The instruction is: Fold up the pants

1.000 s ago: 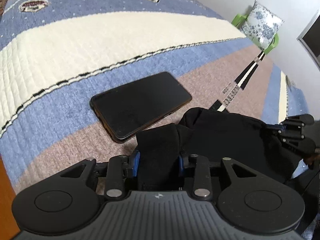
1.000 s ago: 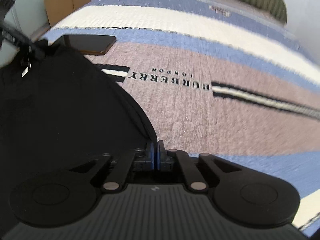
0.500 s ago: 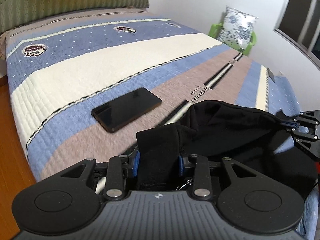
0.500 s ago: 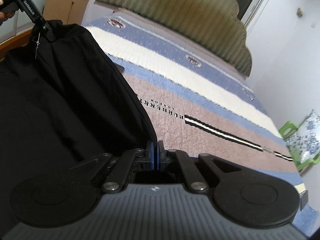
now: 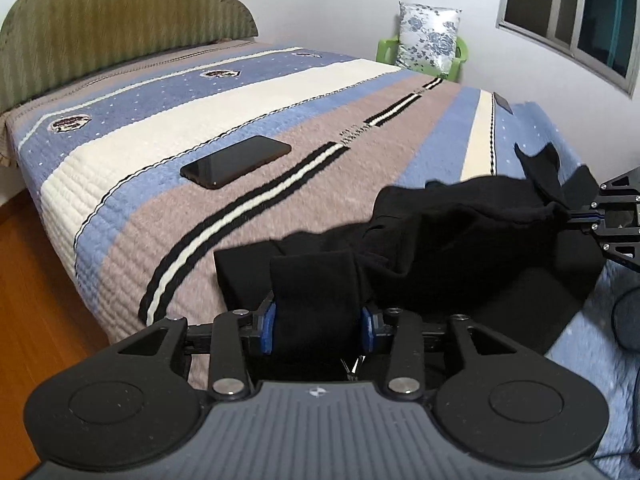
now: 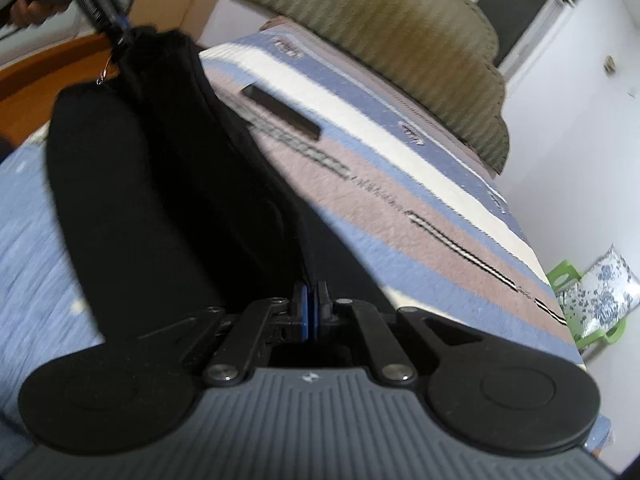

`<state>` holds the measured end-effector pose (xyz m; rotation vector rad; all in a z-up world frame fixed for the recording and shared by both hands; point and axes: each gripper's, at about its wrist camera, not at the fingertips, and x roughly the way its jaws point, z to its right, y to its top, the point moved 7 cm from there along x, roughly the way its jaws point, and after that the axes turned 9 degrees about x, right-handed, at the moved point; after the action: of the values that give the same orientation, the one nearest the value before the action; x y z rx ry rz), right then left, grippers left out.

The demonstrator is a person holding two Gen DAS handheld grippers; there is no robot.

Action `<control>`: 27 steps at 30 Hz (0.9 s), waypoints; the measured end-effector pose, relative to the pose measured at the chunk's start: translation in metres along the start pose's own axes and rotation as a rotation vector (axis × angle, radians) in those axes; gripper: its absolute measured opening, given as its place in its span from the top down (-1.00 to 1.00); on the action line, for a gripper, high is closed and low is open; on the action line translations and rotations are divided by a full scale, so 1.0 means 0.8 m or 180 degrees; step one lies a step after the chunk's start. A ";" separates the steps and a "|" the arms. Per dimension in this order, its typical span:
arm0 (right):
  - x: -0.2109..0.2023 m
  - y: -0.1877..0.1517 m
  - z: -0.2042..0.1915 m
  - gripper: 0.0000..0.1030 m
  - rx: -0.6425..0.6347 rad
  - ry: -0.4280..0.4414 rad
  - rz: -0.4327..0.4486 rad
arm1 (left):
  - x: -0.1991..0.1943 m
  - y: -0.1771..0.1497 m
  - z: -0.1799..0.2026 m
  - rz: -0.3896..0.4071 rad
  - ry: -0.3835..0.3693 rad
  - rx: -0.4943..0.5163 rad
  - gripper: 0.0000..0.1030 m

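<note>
Holding black pants slung above striped bedspread: left gripper, jaws just widening, clamps a thick fold; right gripper pinched tight on a thin edge. Risk: loosening left grip dropping cloth; phone nearby.

Left gripper: my view shows a ribbed grey housing, black linkage arms, silver pivot screws.
Left pads: blue, on black fingers.
Right gripper: I see the same build, blue pads, small white logo.
Hand: blurred.
</note>
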<state>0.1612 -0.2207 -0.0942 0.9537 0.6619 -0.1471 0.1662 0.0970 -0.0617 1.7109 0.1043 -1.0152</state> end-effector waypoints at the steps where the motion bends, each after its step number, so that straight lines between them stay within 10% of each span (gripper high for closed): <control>1: 0.000 -0.006 -0.007 0.92 -0.0050 0.0000 -0.0028 | -0.003 -0.004 0.002 -0.0005 0.0008 0.0009 0.22; 13: 0.002 -0.042 -0.052 0.92 -0.0704 0.0037 -0.0321 | -0.042 -0.061 -0.011 -0.0241 0.0406 0.0090 0.13; 23: -0.009 -0.044 -0.055 0.92 -0.0676 0.0109 -0.0392 | -0.080 0.002 0.028 0.0322 0.0375 0.0216 0.13; 27: -0.024 -0.051 -0.061 0.92 -0.0679 0.0052 -0.0390 | -0.079 0.018 0.052 0.0446 0.0350 0.0360 -0.20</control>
<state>0.1078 -0.2088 -0.1313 0.7106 0.7358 -0.1735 0.1102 0.0826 -0.0109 1.8499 -0.0023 -0.8371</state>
